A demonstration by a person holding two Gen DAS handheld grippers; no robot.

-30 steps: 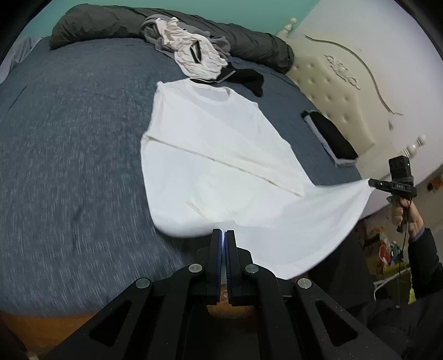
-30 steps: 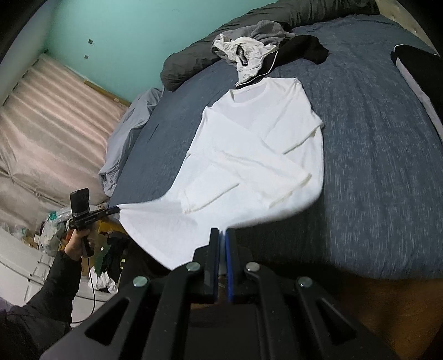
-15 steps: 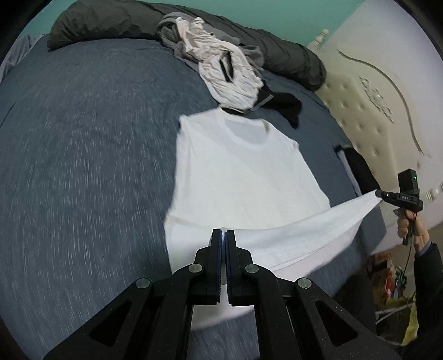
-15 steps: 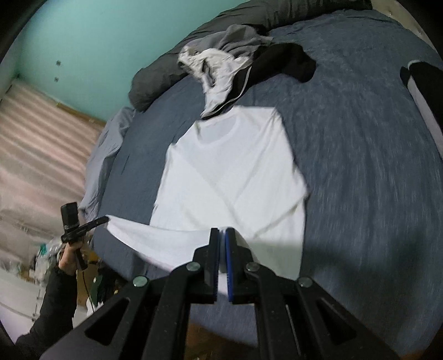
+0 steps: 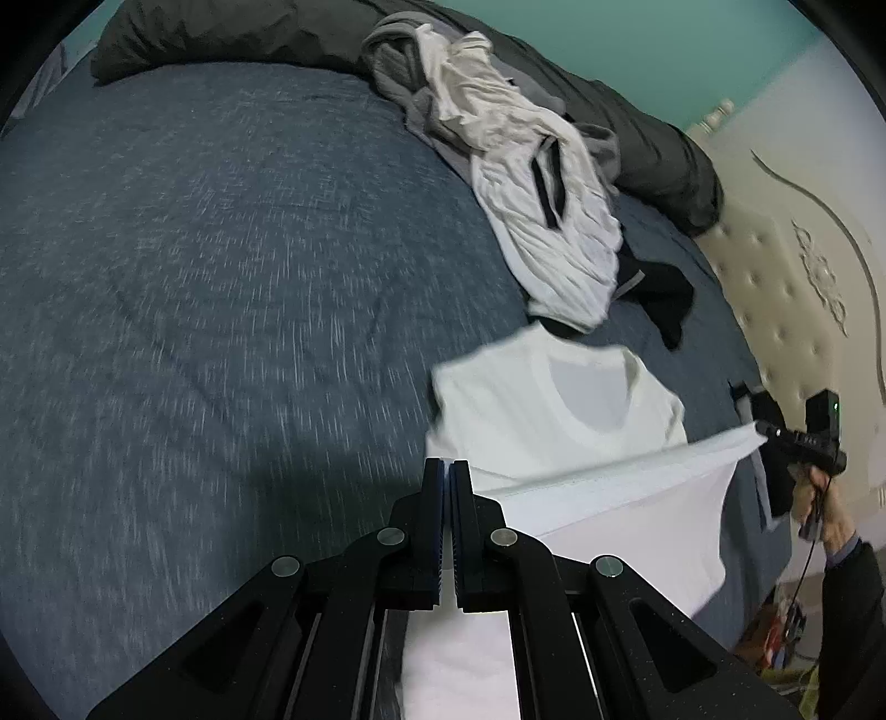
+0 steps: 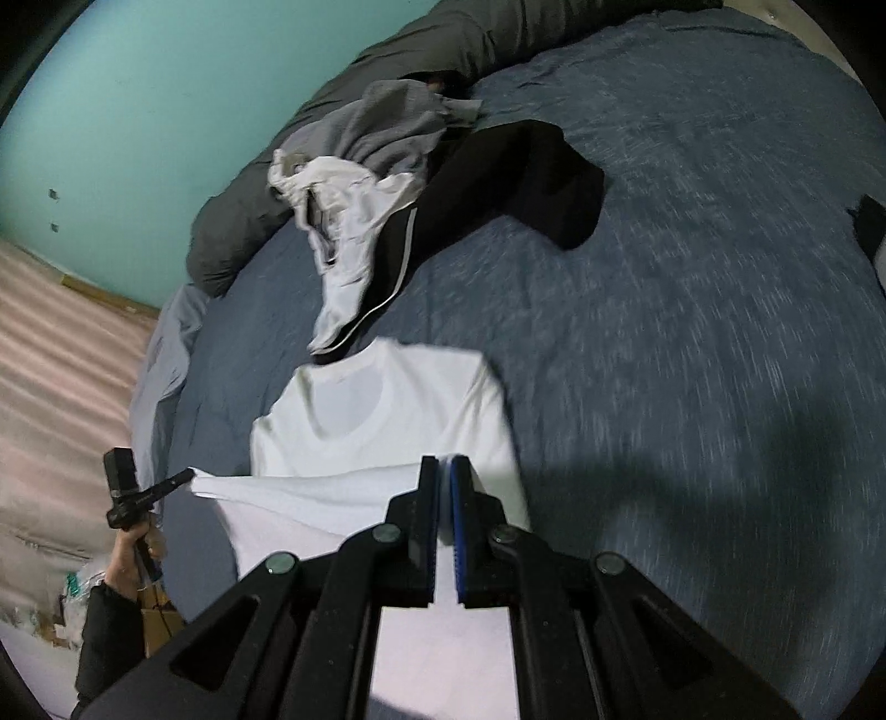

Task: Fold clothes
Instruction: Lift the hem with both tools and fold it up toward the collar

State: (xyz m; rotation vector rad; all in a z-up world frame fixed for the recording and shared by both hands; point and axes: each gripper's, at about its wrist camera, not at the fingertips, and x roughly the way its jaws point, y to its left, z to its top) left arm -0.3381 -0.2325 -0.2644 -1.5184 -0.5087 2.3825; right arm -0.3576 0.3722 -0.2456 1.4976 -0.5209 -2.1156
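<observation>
A white T-shirt point(image 5: 559, 410) lies on the blue bed cover point(image 5: 221, 277), collar away from me. My left gripper point(image 5: 447, 468) is shut on one bottom corner of it. My right gripper point(image 6: 446, 465) is shut on the other corner. Between them the hem point(image 5: 637, 471) hangs stretched above the chest part point(image 6: 376, 421), near the collar. Each wrist view shows the other gripper: right gripper point(image 5: 769, 431), left gripper point(image 6: 185, 476), held by a hand in a dark sleeve.
A heap of grey, white and black clothes point(image 5: 515, 166) lies just beyond the collar. A dark rolled duvet point(image 5: 249, 33) runs along the far edge. A folded dark garment point(image 6: 869, 227) sits by the cream headboard point(image 5: 786, 266). Floor clutter point(image 6: 50, 603) lies beside the bed.
Both grippers have carried the shirt's bottom hem forward over the body toward the collar. The shirt now shows about half its earlier length, and the folded sleeves are covered.
</observation>
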